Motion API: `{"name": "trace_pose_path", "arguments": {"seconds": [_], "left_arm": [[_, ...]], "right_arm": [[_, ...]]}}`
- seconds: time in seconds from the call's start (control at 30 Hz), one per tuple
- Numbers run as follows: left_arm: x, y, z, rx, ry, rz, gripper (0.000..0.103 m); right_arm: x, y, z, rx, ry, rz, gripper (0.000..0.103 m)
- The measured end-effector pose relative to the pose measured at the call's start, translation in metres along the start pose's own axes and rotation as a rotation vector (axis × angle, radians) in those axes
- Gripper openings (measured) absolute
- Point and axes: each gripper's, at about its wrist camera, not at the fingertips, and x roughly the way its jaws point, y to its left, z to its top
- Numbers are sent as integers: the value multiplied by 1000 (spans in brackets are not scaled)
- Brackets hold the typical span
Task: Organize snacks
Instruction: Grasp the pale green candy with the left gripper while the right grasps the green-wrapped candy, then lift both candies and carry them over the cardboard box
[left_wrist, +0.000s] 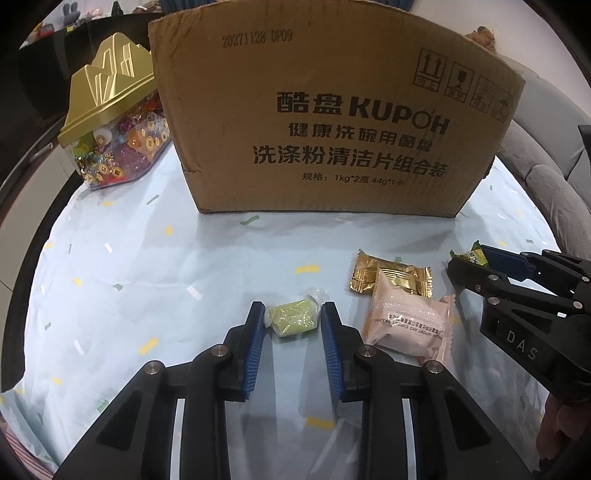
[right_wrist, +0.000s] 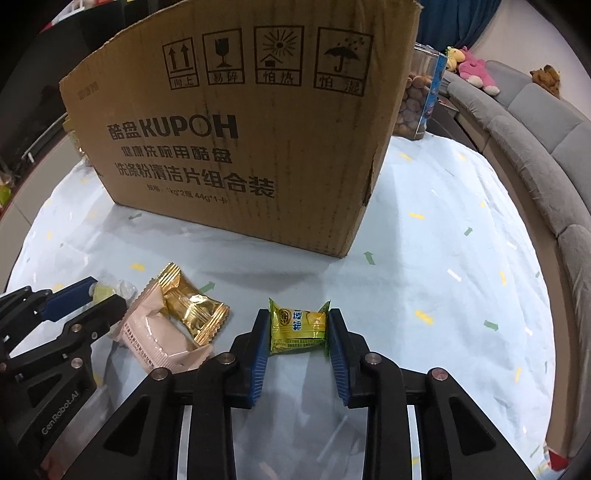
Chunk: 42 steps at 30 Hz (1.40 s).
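My left gripper (left_wrist: 292, 317) narrowed onto pale green candy (left_wrist: 293, 320), pads touching both ends; candy's long axis runs pad to pad. My right gripper (right_wrist: 297, 330) clamped on yellow-green packet (right_wrist: 298, 326), long axis likewise crosswise. Both on tablecloth (left_wrist: 147, 266) before cardboard box (right_wrist: 236, 147); pink packet (left_wrist: 412, 323) and gold packet (left_wrist: 388, 277) between.

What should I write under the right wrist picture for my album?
Right gripper fingers pinch a green-yellow snack packet in front of a big cardboard box.
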Motion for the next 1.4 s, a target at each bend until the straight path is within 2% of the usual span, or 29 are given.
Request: {"name": "trace_pose_path", "arguments": {"seconds": [0.63,1.4], "left_arm": [[-43,-8,4,8,-63,17,31],[-106,-5,29,-3,-189,35,31]], "right_arm": [[-50,6,2,-7,-76,-2,32],[-120,10,20,-15,-212,-3,32]]}}
